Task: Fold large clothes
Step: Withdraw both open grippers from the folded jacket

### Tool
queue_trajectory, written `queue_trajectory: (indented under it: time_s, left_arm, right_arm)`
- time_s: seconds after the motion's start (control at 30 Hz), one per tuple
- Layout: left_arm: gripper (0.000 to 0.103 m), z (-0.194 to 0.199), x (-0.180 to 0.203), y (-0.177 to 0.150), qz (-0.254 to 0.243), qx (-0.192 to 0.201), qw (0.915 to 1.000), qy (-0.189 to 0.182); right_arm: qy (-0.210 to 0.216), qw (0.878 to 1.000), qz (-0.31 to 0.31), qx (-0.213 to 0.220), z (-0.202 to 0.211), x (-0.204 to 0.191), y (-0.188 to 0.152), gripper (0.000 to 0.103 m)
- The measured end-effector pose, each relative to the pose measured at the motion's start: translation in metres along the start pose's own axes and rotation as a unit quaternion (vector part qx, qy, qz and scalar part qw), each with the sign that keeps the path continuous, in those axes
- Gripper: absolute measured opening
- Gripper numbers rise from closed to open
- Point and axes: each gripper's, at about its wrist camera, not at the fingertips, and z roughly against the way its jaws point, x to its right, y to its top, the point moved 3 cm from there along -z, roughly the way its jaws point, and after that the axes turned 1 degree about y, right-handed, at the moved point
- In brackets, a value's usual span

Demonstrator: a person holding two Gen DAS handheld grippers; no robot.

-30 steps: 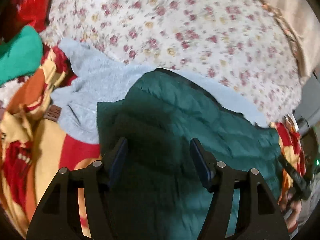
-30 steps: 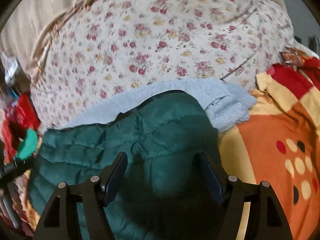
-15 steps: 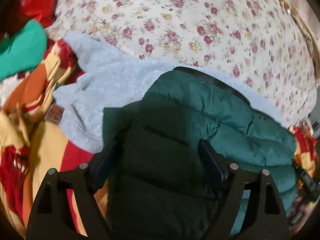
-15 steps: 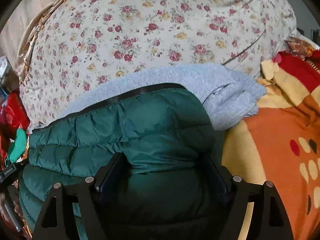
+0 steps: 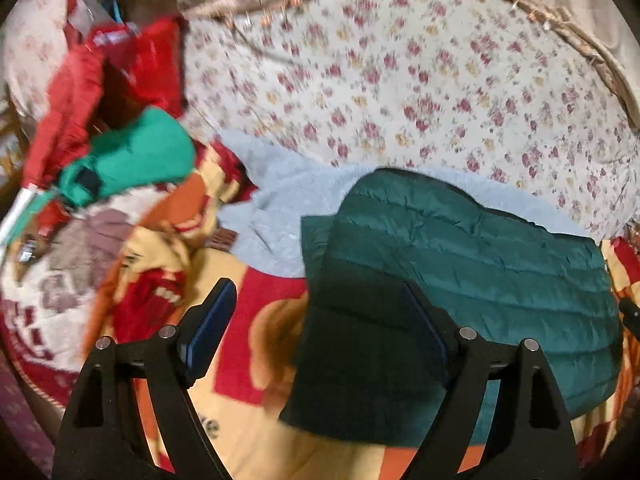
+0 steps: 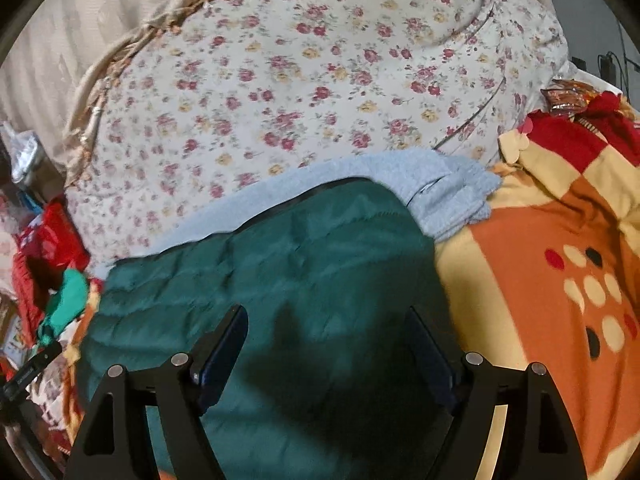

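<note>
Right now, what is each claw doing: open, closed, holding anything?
Left claw: open, holding nothing, above the edge of the dark green puffer jacket.
Right claw: open, holding nothing, over the jacket.

The jacket (image 6: 312, 264) was quilted green cloth with a slight sheen. The sweater (image 6: 440, 192) under it looked fluffy, pale blue fleece. The blanket (image 6: 560, 280) seemed soft, matt plush. The quilt (image 6: 320, 80) was smooth floral cotton. The jaws were matt black plastic with blue pads (image 5: 212, 328).

one green jacket (image 5: 480, 248), one blue fleece (image 5: 276, 216)
</note>
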Motion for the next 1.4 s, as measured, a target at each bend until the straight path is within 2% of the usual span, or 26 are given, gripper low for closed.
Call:
queue_trajectory:
  time_s: [0.2, 0.43, 0.6, 0.7, 0.87, 1.13, 1.4]
  left_arm:
    - [0.085, 0.063, 0.003, -0.017, 0.002, 0.061, 0.9980, 0.017]
    - [0.085, 0.110, 0.019, -0.041, -0.046, 0.078, 0.9958, 0.009]
    - [0.087, 0.132, 0.027, -0.061, -0.058, 0.075, 0.9955, -0.002]
    - [0.090, 0.142, 0.035, -0.077, -0.067, 0.068, 0.9954, 0.009]
    - [0.090, 0.159, 0.039, -0.089, -0.064, 0.077, 0.9949, -0.010]
    - [0.090, 0.200, 0.027, -0.084, -0.032, 0.122, 0.9916, -0.031]
    - [0.090, 0.220, 0.016, -0.083, -0.021, 0.136, 0.9898, -0.036]
  right_arm:
    - [0.028, 1.000, -0.003, -0.006, 0.030, -0.023, -0.036, 0.078]
    - [0.049, 0.998, -0.020, -0.020, 0.060, -0.040, -0.080, 0.078]
    - [0.055, 0.997, -0.026, -0.042, 0.070, -0.050, -0.108, 0.078]
    - [0.043, 0.998, -0.014, -0.043, 0.077, -0.057, -0.114, 0.078]
    - [0.037, 0.999, -0.002, -0.027, 0.092, -0.064, -0.115, 0.078]
    - [0.023, 0.999, 0.018, -0.011, 0.114, -0.075, -0.117, 0.078]
    - [0.024, 0.999, 0.037, 0.002, 0.127, -0.092, -0.118, 0.078]
